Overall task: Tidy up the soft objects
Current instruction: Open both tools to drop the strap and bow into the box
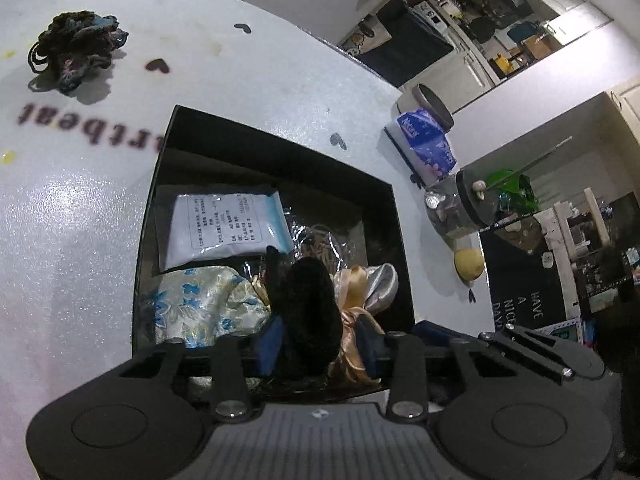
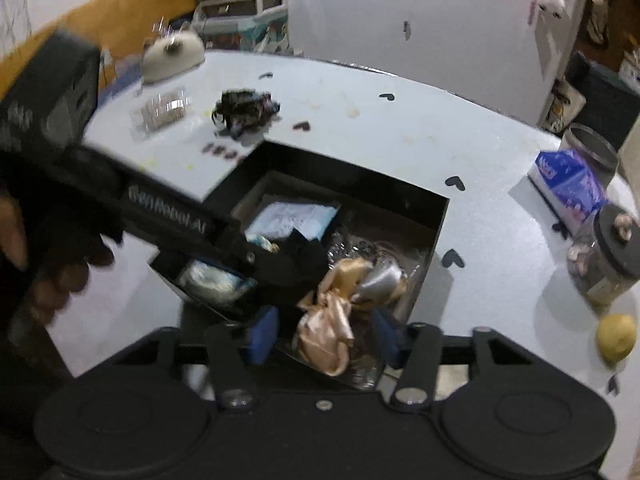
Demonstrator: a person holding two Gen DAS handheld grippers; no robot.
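Note:
A black open box sits on the white table. It holds a white packet, a blue floral satin pouch, gold and silver satin scrunchies and crinkly plastic. My left gripper reaches into the box, and a black fuzzy scrunchie sits between its blue pads, which look apart. My right gripper is open over the box's near edge, around the gold scrunchie. A dark knitted scrunchie pile lies on the table beyond the box.
A blue tissue pack, a round tin, a glass jar with a black lid and a lemon stand at the table's right edge. A clear plastic packet and a cream object lie far left.

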